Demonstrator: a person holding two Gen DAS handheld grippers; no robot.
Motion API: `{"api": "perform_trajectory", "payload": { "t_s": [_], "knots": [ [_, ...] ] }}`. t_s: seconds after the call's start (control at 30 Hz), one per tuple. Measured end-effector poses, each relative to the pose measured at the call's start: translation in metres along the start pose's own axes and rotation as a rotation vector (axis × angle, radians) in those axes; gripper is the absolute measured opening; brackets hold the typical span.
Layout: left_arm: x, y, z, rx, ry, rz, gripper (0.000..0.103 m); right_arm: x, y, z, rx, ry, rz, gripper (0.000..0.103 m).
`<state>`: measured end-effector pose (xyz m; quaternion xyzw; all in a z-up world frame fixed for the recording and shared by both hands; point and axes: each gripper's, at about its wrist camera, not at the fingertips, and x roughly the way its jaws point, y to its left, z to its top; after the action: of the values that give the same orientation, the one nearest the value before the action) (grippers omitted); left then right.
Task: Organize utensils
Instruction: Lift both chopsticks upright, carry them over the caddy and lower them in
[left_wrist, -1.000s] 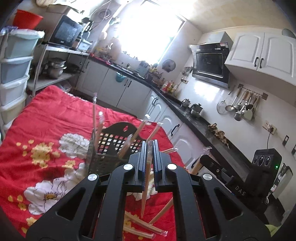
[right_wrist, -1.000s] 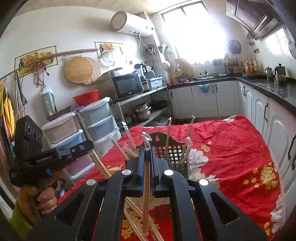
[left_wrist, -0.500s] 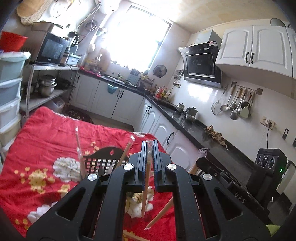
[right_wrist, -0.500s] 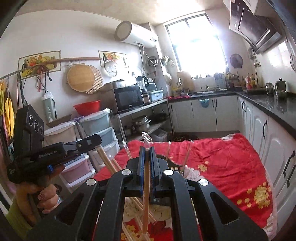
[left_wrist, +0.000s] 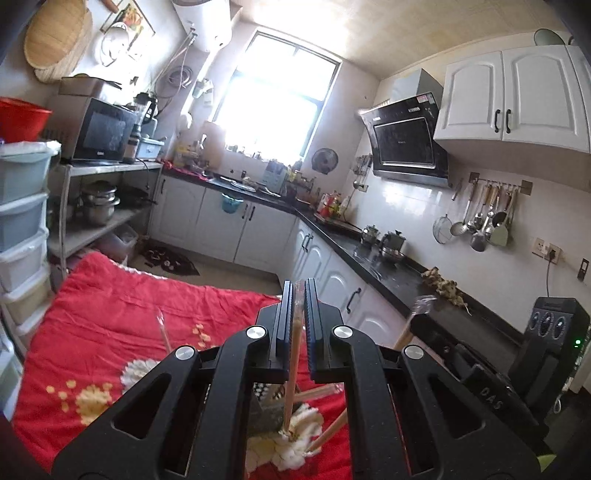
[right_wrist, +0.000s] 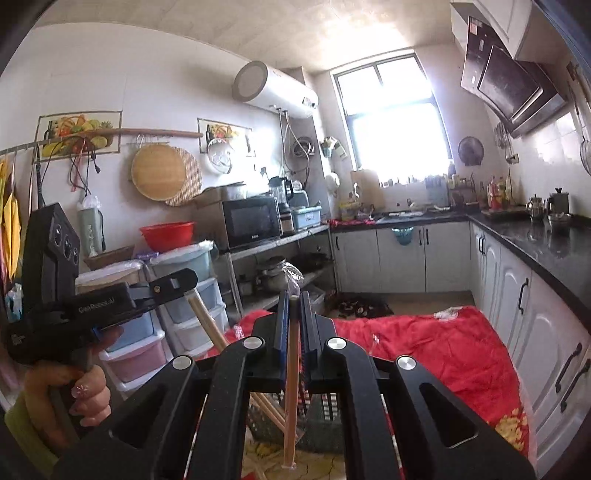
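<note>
I hold each black two-finger gripper, left (left_wrist: 299, 295) and right (right_wrist: 292, 299), clamped on one plastic-wrapped wooden chopstick pair (left_wrist: 293, 365), hanging upright for lowering into the dark mesh utensil basket (right_wrist: 325, 424) below.

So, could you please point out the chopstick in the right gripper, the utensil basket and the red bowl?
chopstick (right_wrist: 291, 387): right wrist view, mid shaft.
utensil basket (right_wrist: 325, 430): right wrist view, front wall.
red bowl (right_wrist: 167, 235): right wrist view, side wall.

Left gripper (left_wrist: 298, 295) above cloth-covered table (left_wrist: 110, 306), chopstick (left_wrist: 291, 369) between jaws. Basket (right_wrist: 325, 424) on table at 6 o'clock. Counter (left_wrist: 388, 266) at 3 o'clock; shelf rack (left_wrist: 92, 229) at 9.
</note>
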<state>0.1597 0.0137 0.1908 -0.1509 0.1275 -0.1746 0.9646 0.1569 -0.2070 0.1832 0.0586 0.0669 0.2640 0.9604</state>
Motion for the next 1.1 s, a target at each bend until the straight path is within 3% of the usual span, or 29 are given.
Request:
{"api": "perform_trajectory", "payload": {
  "t_s": [0.5, 0.73, 1.1],
  "knots": [
    [0.0, 0.029, 0.038, -0.011, -0.108, 0.127, 0.003, 0.015, 0.002, 0.029, -0.063, -0.113, -0.025, 0.006],
    [0.004, 0.041, 0.032, -0.006, -0.125, 0.19, 0.003, 0.038, -0.006, 0.02, -0.057, -0.111, -0.056, 0.006],
    [0.018, 0.048, 0.009, 0.041, -0.087, 0.24, 0.003, 0.067, -0.02, -0.005, -0.047, -0.103, -0.101, 0.006]
  ]
}}
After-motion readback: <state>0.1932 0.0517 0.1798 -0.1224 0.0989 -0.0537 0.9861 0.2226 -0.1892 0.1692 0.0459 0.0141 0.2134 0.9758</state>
